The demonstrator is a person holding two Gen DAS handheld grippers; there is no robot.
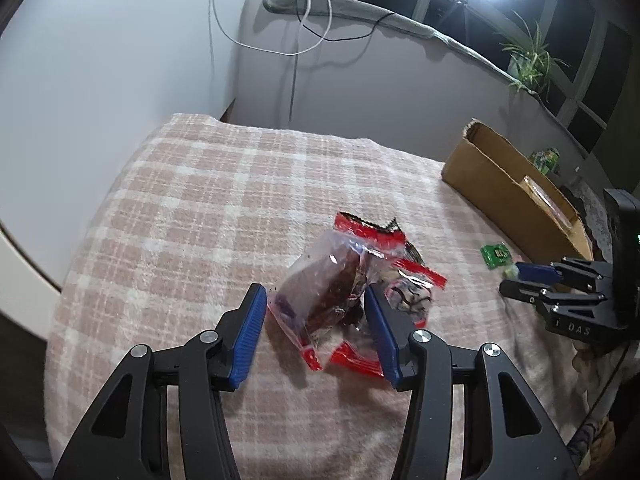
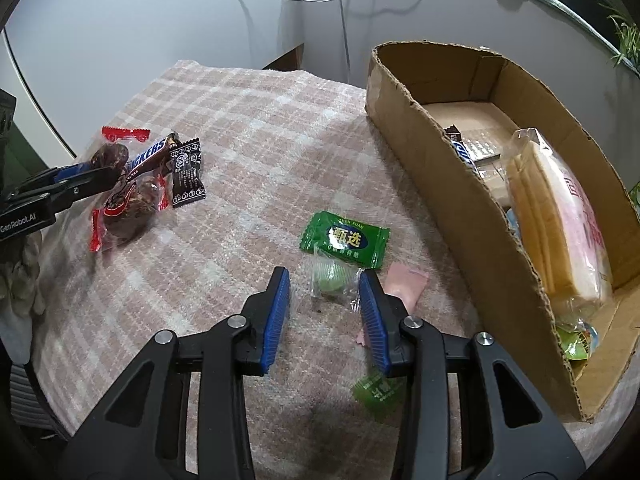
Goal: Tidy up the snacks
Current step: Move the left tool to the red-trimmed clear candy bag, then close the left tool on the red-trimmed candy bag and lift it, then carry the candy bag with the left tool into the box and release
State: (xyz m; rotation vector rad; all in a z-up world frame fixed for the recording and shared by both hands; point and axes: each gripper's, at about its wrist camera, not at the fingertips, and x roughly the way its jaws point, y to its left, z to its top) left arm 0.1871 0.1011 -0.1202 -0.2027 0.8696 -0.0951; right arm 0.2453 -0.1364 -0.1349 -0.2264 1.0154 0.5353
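Snacks lie scattered on the pink-and-white checked blanket (image 2: 248,128). At the left, a heap of clear red-edged packets of dark dried fruit (image 1: 332,284), a brown Snickers bar (image 2: 146,156) and a black sachet (image 2: 188,176). The left gripper (image 1: 316,312) straddles the topmost packet, its blue pads not visibly pressing it. In the middle, a green wrapped candy (image 2: 346,240) and a small clear packet with a green sweet (image 2: 334,280), which sits between the parted jaws of the right gripper (image 2: 325,294), ungripped. A pink sachet (image 2: 404,288) lies just beside. At the right, an open brown cardboard box (image 2: 440,152) holds wrapped sliced bread (image 2: 560,216).
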